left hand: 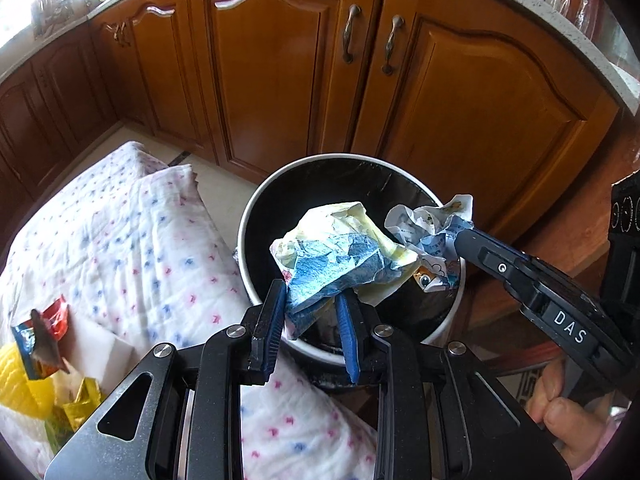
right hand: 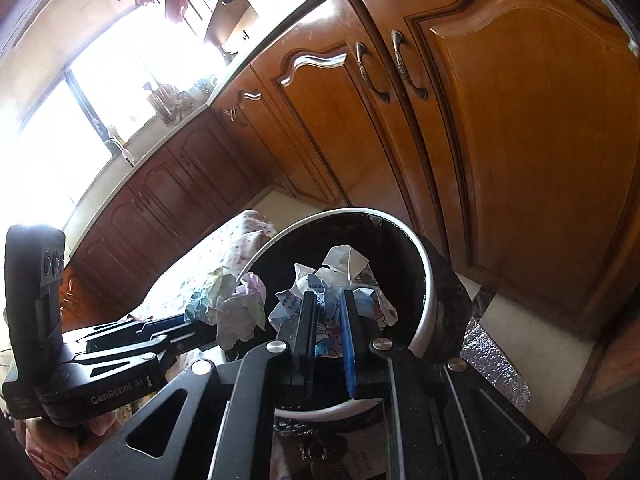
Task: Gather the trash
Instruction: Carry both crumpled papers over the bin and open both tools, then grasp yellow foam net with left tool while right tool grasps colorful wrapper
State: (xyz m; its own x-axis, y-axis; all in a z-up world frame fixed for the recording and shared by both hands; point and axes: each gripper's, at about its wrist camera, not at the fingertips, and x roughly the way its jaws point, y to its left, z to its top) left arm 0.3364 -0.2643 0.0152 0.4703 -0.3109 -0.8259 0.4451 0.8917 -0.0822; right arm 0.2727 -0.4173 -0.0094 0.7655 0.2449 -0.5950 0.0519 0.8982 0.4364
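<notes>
Two crumpled wrappers were held over the open mouth of a round white bin (left hand: 256, 216) lined with a black bag, which stood on the floor in front of wooden kitchen cabinets (left hand: 272, 60). The left gripper (left hand: 310, 320) was clamped on a blue-and-yellow crumpled wrapper (left hand: 340, 252), its blue pads pressed against the lower folds, while the right gripper (right hand: 327, 320) was closed on a white printed wrapper (right hand: 340, 276) with cartoon figures; both bundles were suspended above the bin's dark interior, close beside each other, and neither had been let go. The drop was judged to be the step in hand. More remained to be gathered: a red-and-blue snack packet (left hand: 38, 336), a gold foil wrapper (left hand: 82, 400) and a yellow item (left hand: 18, 380) were seen lying on a surface covered by a white cloth with pink and blue marks (left hand: 120, 240), just beside the bin. Whether the bin already held other rubbish could not be told.
</notes>
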